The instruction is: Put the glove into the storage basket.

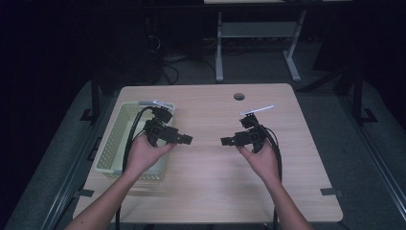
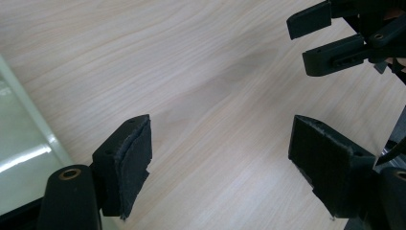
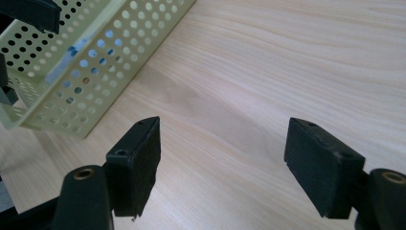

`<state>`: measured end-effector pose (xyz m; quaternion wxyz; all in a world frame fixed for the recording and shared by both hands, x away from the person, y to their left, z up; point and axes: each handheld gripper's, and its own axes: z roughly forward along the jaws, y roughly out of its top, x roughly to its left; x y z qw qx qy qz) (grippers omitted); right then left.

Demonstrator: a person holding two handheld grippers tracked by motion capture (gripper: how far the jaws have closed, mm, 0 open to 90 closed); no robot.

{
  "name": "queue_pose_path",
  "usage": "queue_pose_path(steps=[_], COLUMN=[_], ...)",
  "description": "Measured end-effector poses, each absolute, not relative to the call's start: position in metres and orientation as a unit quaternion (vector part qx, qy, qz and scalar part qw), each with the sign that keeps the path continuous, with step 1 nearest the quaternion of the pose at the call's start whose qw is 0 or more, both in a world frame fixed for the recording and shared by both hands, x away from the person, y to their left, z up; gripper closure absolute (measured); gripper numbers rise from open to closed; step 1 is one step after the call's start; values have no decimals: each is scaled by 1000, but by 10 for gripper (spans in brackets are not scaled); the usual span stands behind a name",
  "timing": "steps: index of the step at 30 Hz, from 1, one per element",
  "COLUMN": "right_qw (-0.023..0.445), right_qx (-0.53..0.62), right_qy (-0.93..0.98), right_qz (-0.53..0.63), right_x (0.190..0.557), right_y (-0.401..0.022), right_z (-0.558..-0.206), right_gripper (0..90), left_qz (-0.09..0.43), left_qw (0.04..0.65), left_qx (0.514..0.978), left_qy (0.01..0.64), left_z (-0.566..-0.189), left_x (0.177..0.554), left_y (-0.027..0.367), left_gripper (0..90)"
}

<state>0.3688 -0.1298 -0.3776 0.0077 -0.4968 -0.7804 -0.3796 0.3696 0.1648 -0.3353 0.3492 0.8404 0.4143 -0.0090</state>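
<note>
Two black hand-held grippers hover over a light wooden table (image 1: 206,187), jaws pointing at each other across a short gap. My left gripper (image 1: 187,139) sits left of centre, just beside a pale green perforated basket (image 1: 111,143). It is open, with bare wood between its pads (image 2: 218,158). My right gripper (image 1: 225,141) is right of centre and also open, nothing between its jaws (image 3: 222,158). In the left gripper view the right gripper (image 2: 311,40) appears at top right. The basket wall (image 3: 95,62) fills the upper left of the right gripper view.
A round cable hole (image 1: 239,96) sits near the table's far edge. Beyond the table stands a white desk frame (image 1: 258,43) on a dark floor with cables. Cables trail from both grippers along the forearms.
</note>
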Motion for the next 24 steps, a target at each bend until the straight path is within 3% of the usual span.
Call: queue_pose_path(steps=[24], right_qw=[3], right_qx=[-523], right_qy=[-765], right_qz=[-375], right_x=[356], right_y=[-181], right_z=[-397], right_gripper=[273], left_qz=[-24], left_qw=[359], left_qx=[845], left_qy=[395], left_z=[-347], left_x=[363], left_y=[128], left_gripper=[228])
